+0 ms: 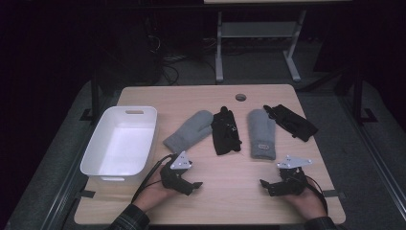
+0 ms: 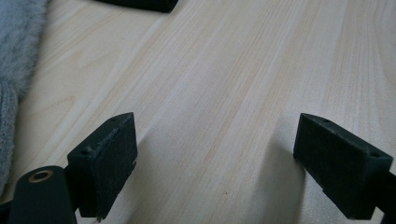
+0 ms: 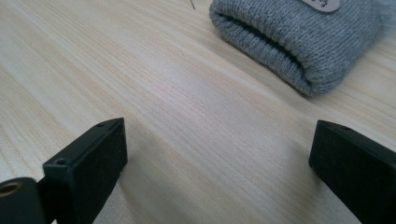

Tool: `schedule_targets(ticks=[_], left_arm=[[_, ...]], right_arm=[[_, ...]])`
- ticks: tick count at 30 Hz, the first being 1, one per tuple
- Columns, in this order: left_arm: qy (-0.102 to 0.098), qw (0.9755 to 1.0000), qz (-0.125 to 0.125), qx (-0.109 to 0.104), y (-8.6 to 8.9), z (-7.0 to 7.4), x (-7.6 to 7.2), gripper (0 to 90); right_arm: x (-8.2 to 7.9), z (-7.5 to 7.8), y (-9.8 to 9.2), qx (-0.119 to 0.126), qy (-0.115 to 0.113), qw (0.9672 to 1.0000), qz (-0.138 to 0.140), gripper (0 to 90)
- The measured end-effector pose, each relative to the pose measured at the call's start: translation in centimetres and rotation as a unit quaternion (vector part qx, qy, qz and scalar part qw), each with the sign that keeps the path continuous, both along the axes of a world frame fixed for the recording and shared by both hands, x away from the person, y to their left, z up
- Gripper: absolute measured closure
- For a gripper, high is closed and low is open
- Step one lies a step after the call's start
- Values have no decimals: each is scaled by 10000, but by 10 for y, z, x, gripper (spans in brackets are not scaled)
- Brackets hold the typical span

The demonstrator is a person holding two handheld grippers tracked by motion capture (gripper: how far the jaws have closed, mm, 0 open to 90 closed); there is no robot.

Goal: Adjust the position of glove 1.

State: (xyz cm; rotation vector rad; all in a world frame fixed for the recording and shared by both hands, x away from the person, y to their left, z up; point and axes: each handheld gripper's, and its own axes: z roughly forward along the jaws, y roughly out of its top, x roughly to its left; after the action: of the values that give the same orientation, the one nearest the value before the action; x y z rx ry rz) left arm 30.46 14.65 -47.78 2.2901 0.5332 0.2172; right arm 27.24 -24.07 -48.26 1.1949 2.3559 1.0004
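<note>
Two grey knitted mittens lie on the wooden table (image 1: pixel 225 187): one (image 1: pixel 190 129) left of centre, one (image 1: pixel 261 134) right of centre. A black glove (image 1: pixel 225 130) lies between them, and another black glove (image 1: pixel 290 121) lies at the far right. My left gripper (image 1: pixel 192 186) rests near the front edge, below the left mitten, open and empty. My right gripper (image 1: pixel 266 186) rests at the front right, open and empty. In the right gripper view the cuff of the right mitten (image 3: pixel 299 42) lies just beyond the jaws. The left gripper view catches the left mitten's edge (image 2: pixel 16 60).
A white plastic bin (image 1: pixel 120 143) stands empty on the table's left side. A round cable hole (image 1: pixel 241 97) sits near the far edge. Beyond the table stand a desk frame (image 1: pixel 258 33) and dark floor.
</note>
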Motion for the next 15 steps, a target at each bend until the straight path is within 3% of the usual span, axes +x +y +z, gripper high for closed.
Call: schedule_targets(ticks=[3, 6, 10, 15], left_arm=[[5, 10000, -2, 0, 0, 0, 0, 126], [6, 10000, 3, 0, 0, 0, 0, 126], [2, 10000, 22, -10, 0, 0, 0, 126], [1, 10000, 21, -7, 0, 0, 0, 126]], right_arm=[[0, 0, 0, -1, 1, 10000, 0, 43], [0, 4, 0, -34, 107, 9999, 35, 119], [1, 10, 0, -48, 69, 9999, 69, 179], [4, 24, -2, 11, -94, 9999, 129, 453]])
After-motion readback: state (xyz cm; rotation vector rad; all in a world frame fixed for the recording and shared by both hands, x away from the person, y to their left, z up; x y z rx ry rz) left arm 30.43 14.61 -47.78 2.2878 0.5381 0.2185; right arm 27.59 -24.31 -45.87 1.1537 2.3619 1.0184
